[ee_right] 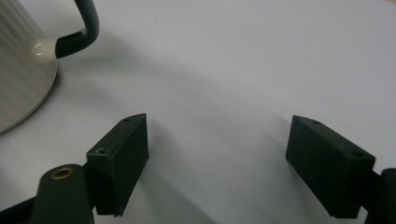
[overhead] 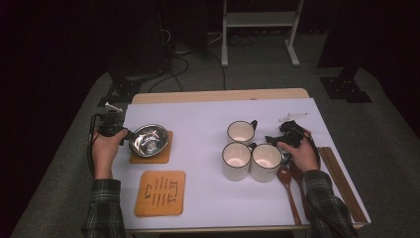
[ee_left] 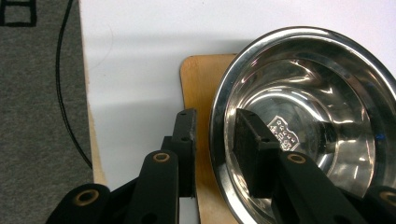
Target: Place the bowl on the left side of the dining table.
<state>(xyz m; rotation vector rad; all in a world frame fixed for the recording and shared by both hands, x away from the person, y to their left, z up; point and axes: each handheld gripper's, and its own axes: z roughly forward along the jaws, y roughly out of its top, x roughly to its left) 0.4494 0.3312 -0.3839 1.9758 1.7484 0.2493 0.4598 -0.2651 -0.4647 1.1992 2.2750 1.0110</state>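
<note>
- The left claw [overhead: 124,134] sits at the left edge of the tabletop [overhead: 198,111], level with the steel bowl [overhead: 148,139] and pointing right toward it.
- In the left gripper view its jaws straddle the bowl's near rim [ee_left: 219,140], one outside and one inside; a narrow gap shows on each side, so the pads do not press on the rim.
- The bowl stands upright, mouth up, on a wooden coaster [overhead: 163,154] at the tabletop's left side. Being round, it has no long axis.
- Nearer, a second coaster [overhead: 159,193] with dark line marks lies flat and bare.
- Right of centre, three white mugs stand upright: one farther [overhead: 240,132], two nearer [overhead: 236,160] [overhead: 266,162], just beside each other, handles toward the right.
- The right claw [overhead: 278,141] rests just right of the mugs, pointing left; its jaws stand wide over bare white surface, gripping nothing.
- Wooden spoons [overhead: 288,191] lie near the right hand [overhead: 302,156], long axes running near to far.
- Chopsticks [overhead: 341,183] lie along the right edge, likewise near to far.
</note>
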